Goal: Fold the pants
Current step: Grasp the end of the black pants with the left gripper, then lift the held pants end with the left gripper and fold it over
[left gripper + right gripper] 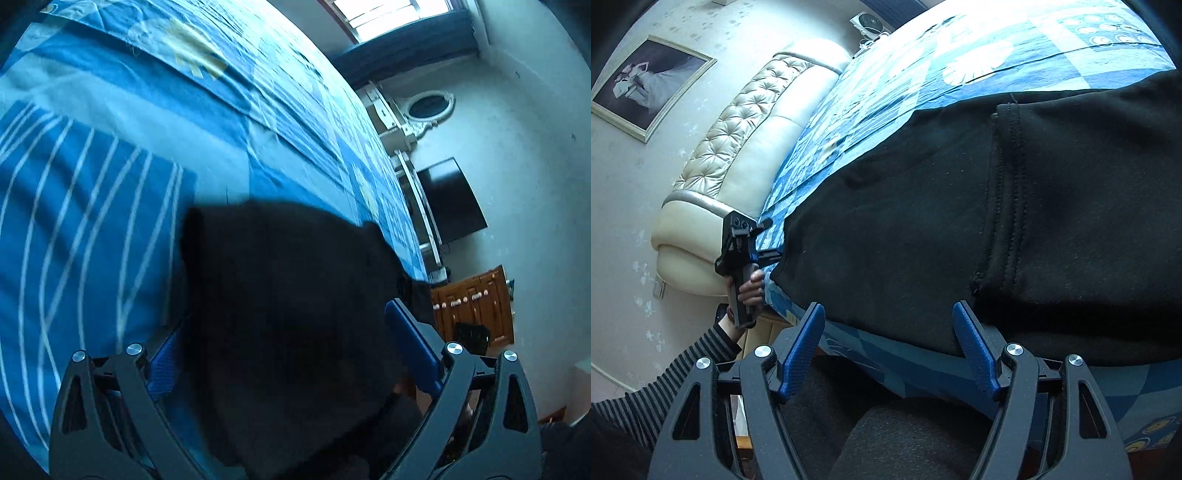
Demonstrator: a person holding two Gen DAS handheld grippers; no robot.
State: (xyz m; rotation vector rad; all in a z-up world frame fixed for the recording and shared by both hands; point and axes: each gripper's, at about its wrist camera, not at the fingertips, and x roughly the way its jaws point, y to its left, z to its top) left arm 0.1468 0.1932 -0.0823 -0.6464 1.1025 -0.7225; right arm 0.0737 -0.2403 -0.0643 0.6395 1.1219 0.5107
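Observation:
Black pants (979, 221) lie spread on the bed with a blue patterned cover (923, 74), a stitched pocket (1008, 192) facing up. My right gripper (888, 314) is open at the pants' near edge by the bed's side, jaws apart, not touching the cloth. My left gripper (280, 332) is wide open with an end of the black pants (288, 295) lying between and over its blue fingers (410, 343). It also shows in the right wrist view (768, 240), held at the far end of the pants.
A cream tufted headboard (750, 147) and a framed photo (650, 85) are beyond the bed. A dark TV (454, 199), a wooden cabinet (472, 306) and a window (388, 14) stand past the bed's other side.

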